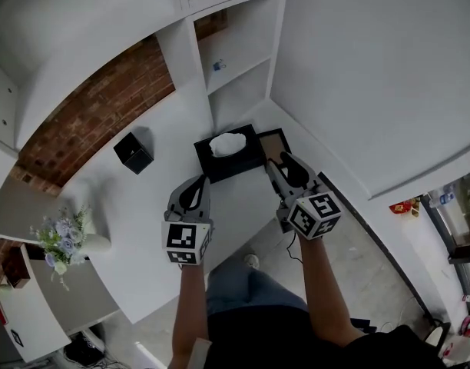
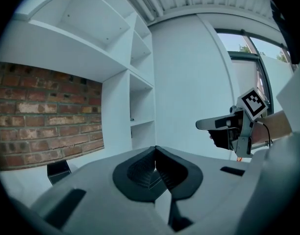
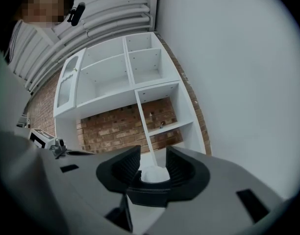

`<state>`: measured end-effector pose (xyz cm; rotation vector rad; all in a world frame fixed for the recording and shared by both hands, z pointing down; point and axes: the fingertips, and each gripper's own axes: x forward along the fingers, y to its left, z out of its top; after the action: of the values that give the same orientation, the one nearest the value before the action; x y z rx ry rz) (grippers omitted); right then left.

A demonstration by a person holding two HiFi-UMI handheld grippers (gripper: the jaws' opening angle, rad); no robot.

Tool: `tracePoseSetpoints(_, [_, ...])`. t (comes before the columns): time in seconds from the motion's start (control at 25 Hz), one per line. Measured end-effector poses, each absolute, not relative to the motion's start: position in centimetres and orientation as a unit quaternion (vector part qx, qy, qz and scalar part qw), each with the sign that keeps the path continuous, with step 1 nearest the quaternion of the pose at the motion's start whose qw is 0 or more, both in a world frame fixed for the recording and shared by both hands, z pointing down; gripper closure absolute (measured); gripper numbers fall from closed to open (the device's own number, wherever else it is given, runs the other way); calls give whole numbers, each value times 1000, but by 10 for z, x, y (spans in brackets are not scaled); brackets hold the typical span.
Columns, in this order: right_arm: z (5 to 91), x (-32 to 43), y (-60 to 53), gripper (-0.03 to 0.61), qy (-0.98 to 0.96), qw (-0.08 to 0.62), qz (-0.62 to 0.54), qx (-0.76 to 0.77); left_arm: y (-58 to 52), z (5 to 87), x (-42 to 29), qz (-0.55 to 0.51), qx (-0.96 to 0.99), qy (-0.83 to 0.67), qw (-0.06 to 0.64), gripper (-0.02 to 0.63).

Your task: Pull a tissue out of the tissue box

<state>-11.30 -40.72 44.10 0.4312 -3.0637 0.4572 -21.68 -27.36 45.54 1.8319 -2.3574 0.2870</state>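
A black tissue box [image 1: 229, 164] sits on the white counter with a white tissue [image 1: 226, 143] bunched up out of its top. My right gripper [image 1: 276, 162] hovers at the box's near right corner, open. In the right gripper view the tissue [image 3: 155, 174] and the box's black edge [image 3: 149, 194] show in the gap of the right gripper [image 3: 154, 158], a little beyond the tips. My left gripper [image 1: 197, 183] hangs just short of the box's near left side. In its own view the left gripper [image 2: 156, 153] is shut with nothing held.
A small black cube [image 1: 134, 152] stands left of the box before the brick wall [image 1: 97, 110]. A dark flat frame [image 1: 274, 140] lies beside the box on the right. White shelves [image 1: 236, 60] rise behind. A vase of flowers [image 1: 64, 241] stands at the counter's left end.
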Motion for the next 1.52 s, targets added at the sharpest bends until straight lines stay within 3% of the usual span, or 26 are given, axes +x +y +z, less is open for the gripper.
tracePoseSetpoints(0.72, [461,-193,-449,434,-987,87,96,91,-311,481,-272,73,597,-792,106,604])
tracePoseSetpoints(1.52, [555,-274,-438,434,-857,414,-214,-221,-291,503,-299,74,568,-809,133,604])
